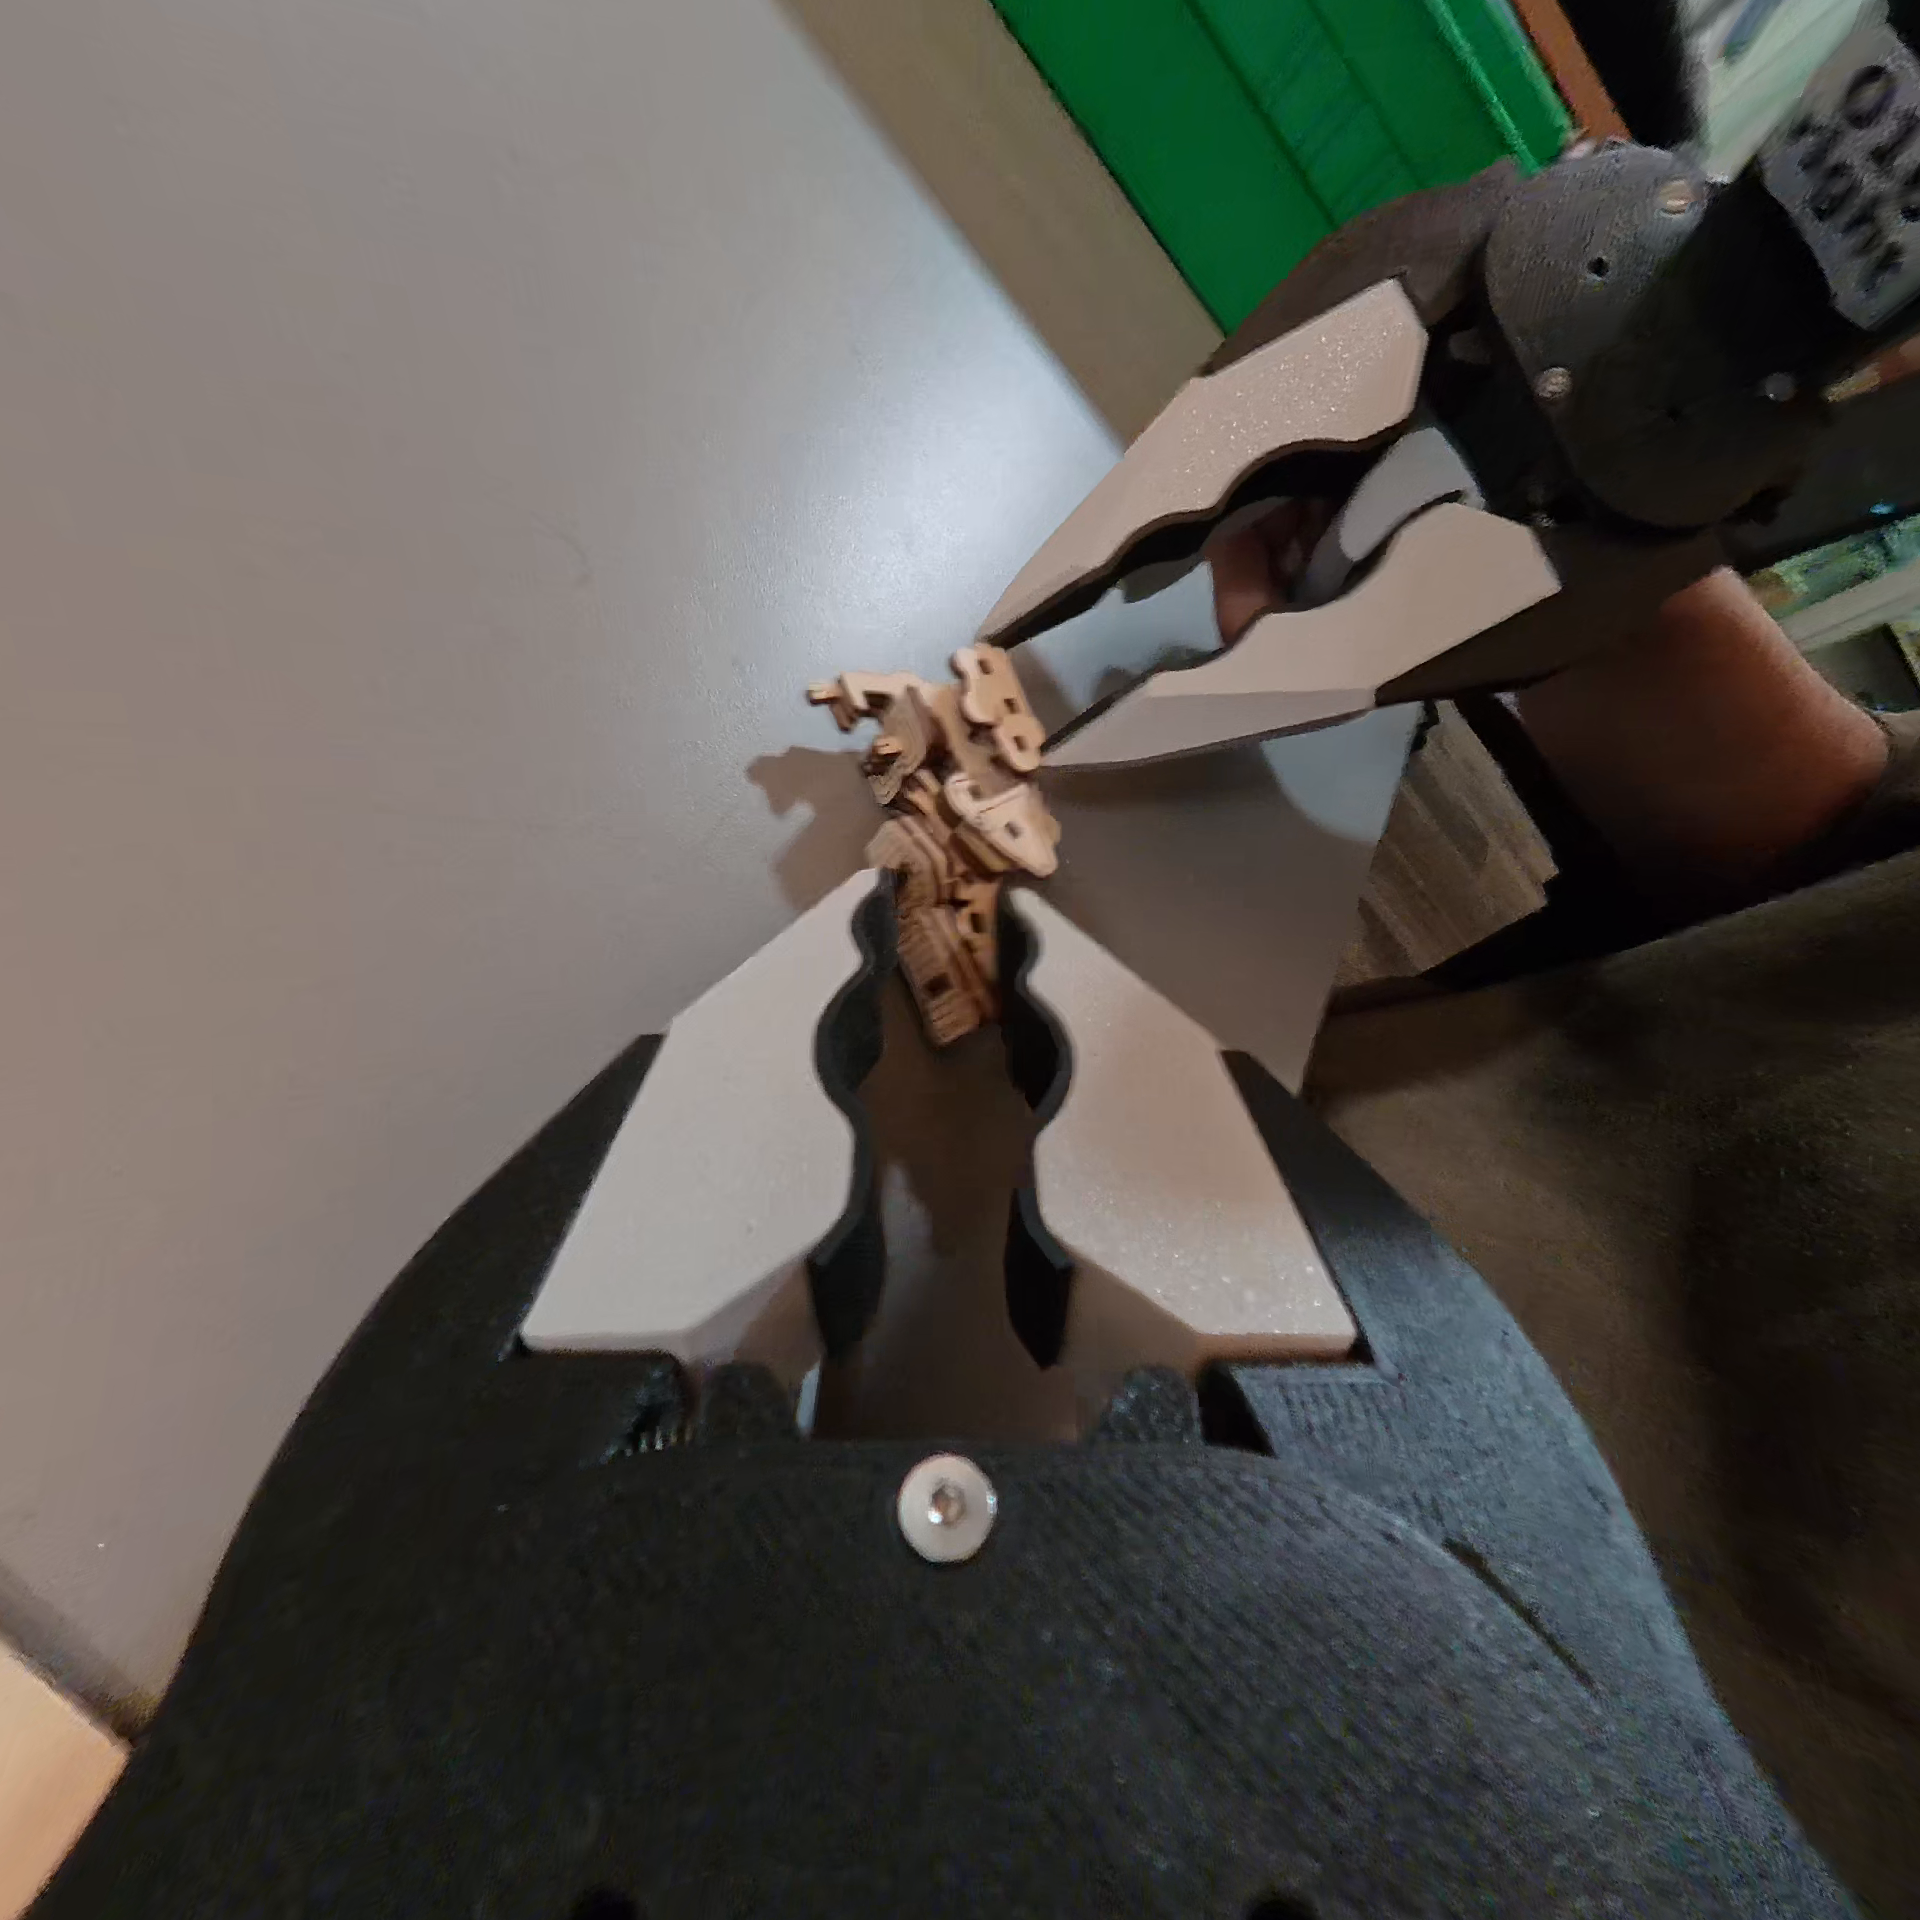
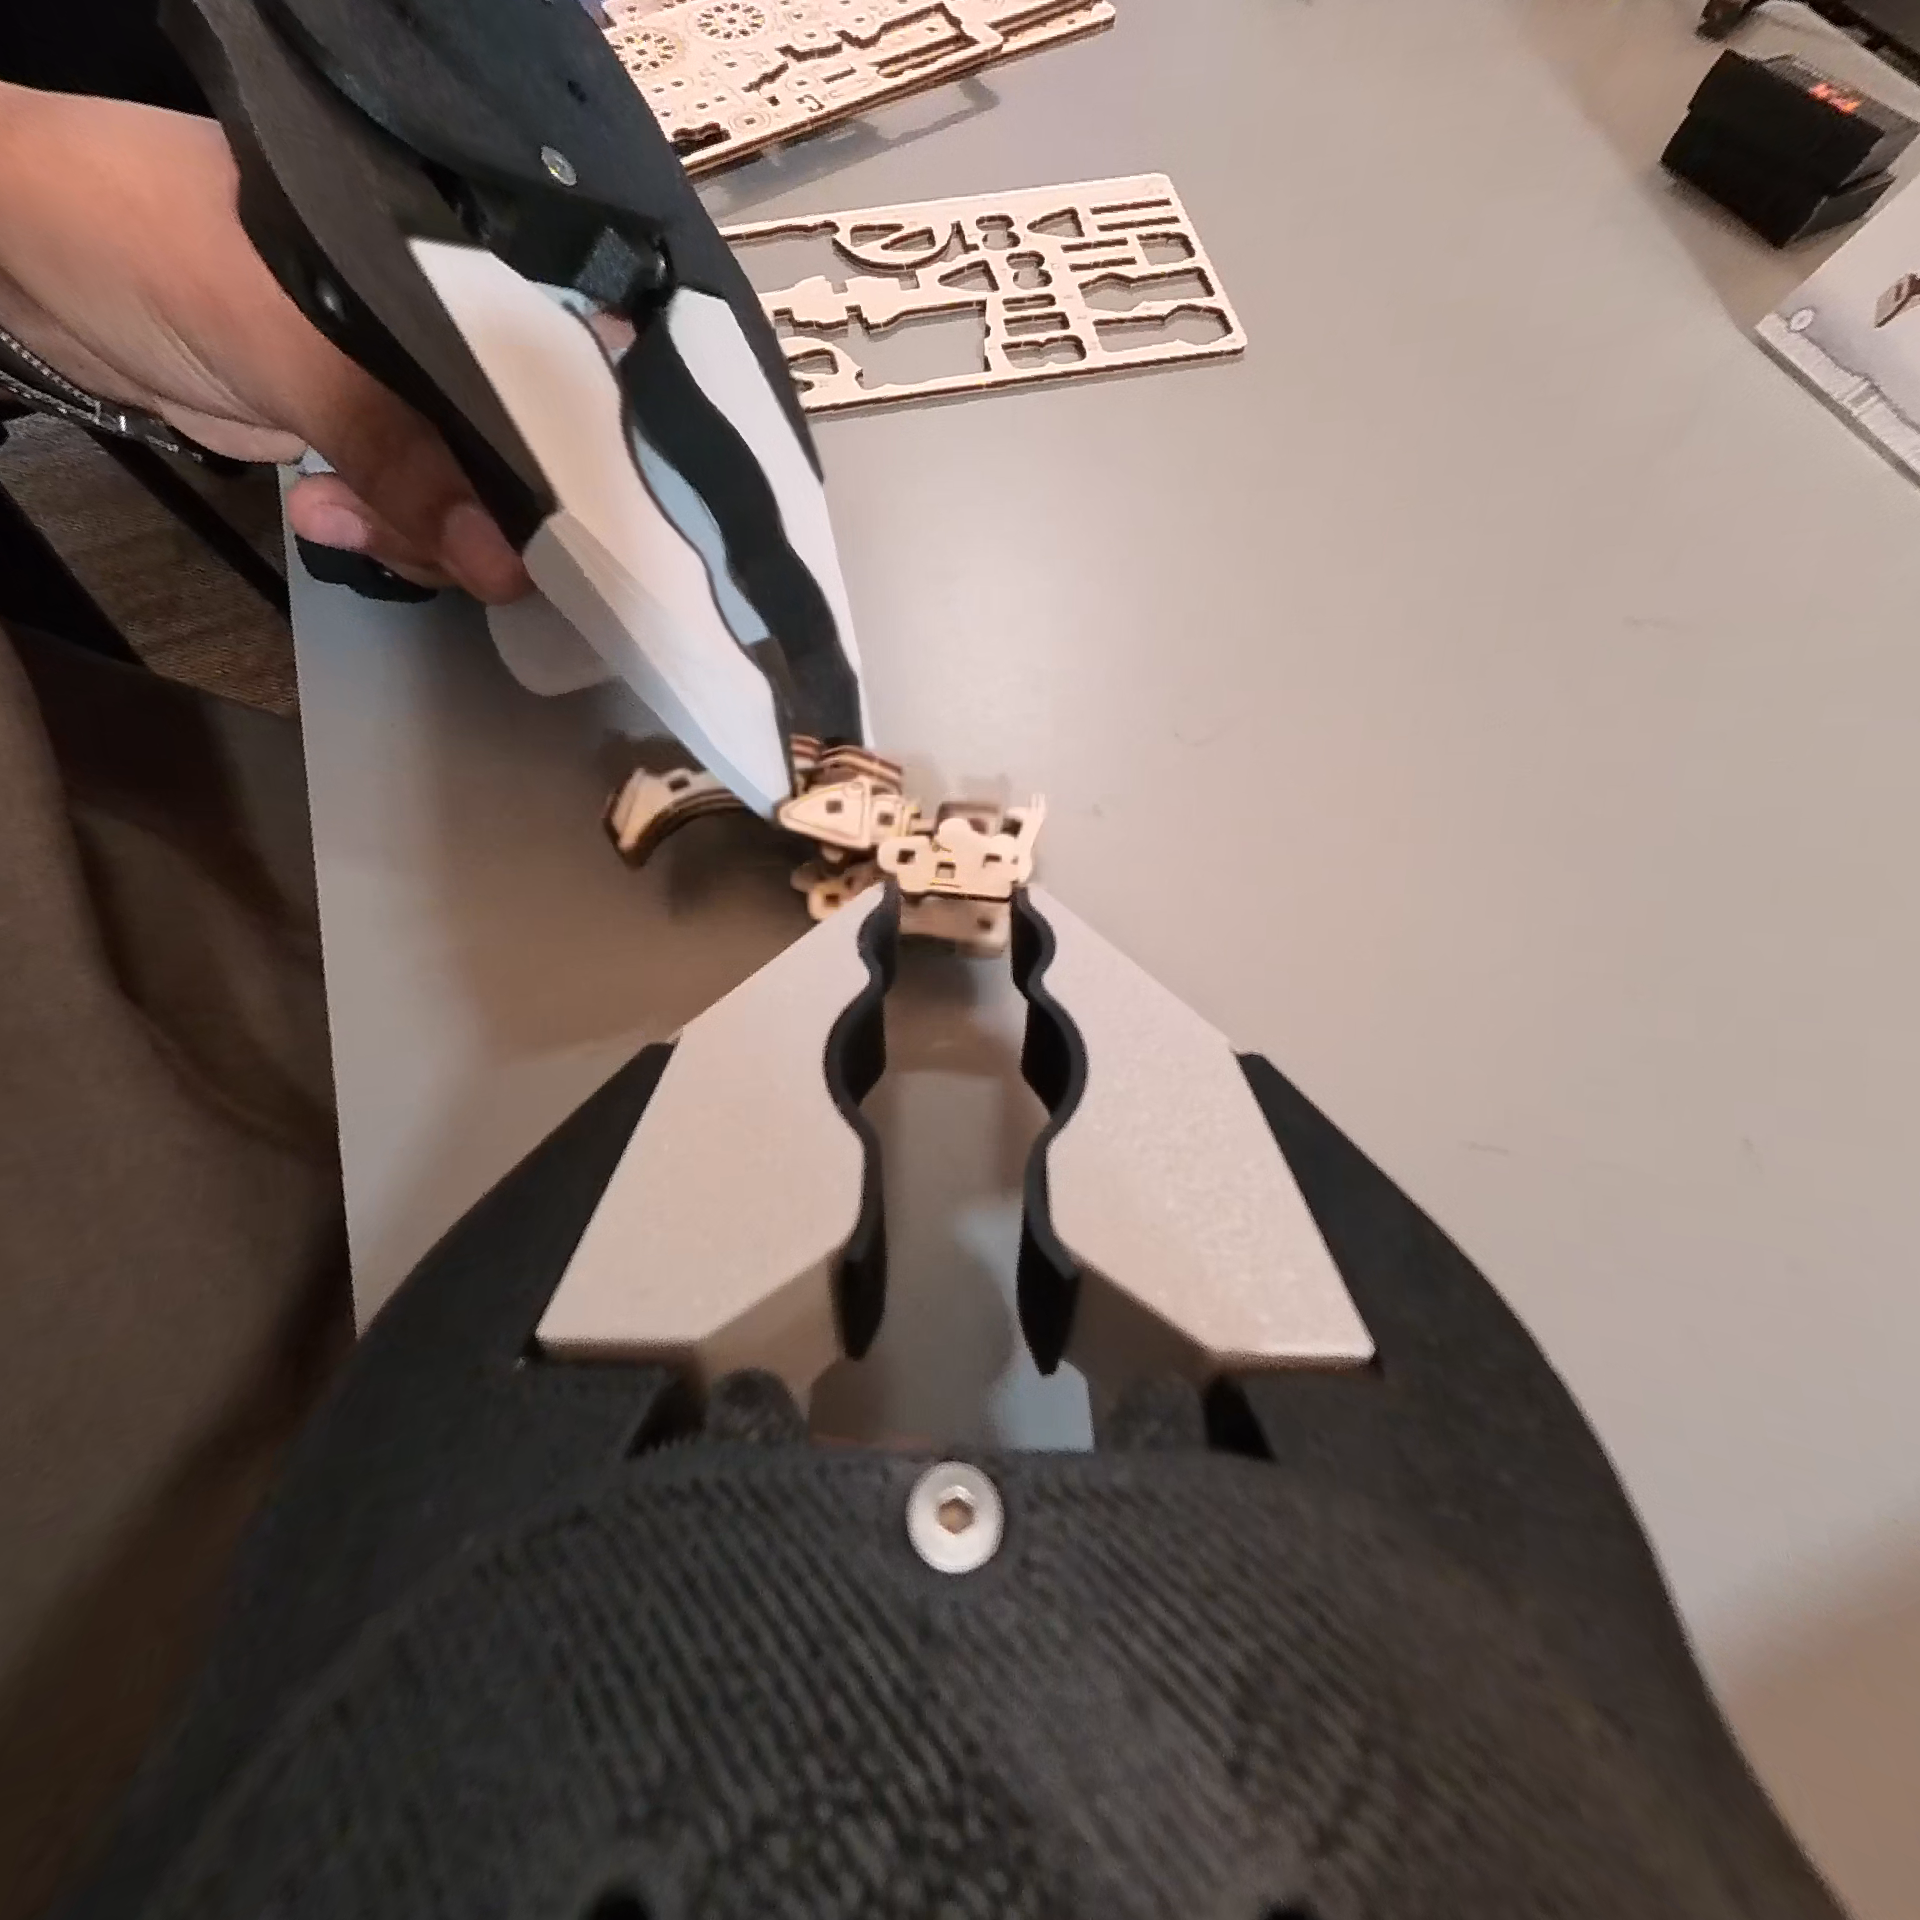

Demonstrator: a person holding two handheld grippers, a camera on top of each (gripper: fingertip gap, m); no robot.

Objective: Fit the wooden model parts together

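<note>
Left wrist view: left gripper fingers clamped on wooden model, held above grey bench. Right gripper pinched small piece at model's top end. Risks (judgement): thin tabs snapping under squeeze; piece skewing off slot; model twisting in narrow tip grip, dropping.

Pale, layered wooden model held above the grey table, small slotted part at its end.
</note>
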